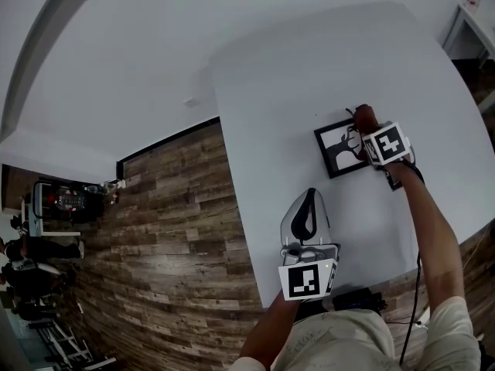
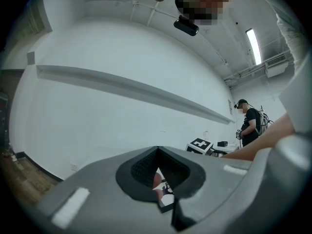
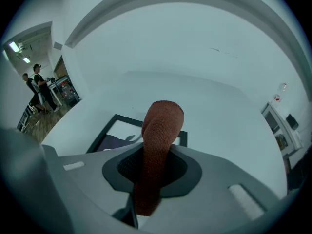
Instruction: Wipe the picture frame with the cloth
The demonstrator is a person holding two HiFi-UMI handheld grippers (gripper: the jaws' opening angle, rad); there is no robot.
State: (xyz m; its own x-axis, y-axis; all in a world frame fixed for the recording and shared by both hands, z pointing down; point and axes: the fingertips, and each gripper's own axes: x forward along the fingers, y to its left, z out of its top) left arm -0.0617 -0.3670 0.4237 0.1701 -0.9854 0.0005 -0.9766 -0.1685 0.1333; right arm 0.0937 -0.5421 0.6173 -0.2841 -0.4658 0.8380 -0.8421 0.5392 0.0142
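A black picture frame (image 1: 334,150) with a dark tree print lies flat on the white table (image 1: 309,83), right of centre. My right gripper (image 1: 362,134) hovers over the frame's right half, shut on a rust-brown cloth (image 1: 363,117). In the right gripper view the cloth (image 3: 160,130) sticks up out of the jaws and hides part of the frame (image 3: 108,130) behind it. My left gripper (image 1: 309,205) rests near the table's front edge, jaws together and holding nothing. Through its jaw gap (image 2: 157,152) a corner of the frame (image 2: 168,200) shows.
Wood plank floor (image 1: 178,207) runs left of the table, with people and equipment far left (image 1: 46,238). A black cable and device (image 1: 356,296) lie at the table's front edge. Another white table (image 1: 468,14) stands at top right. A person (image 2: 251,123) stands beyond.
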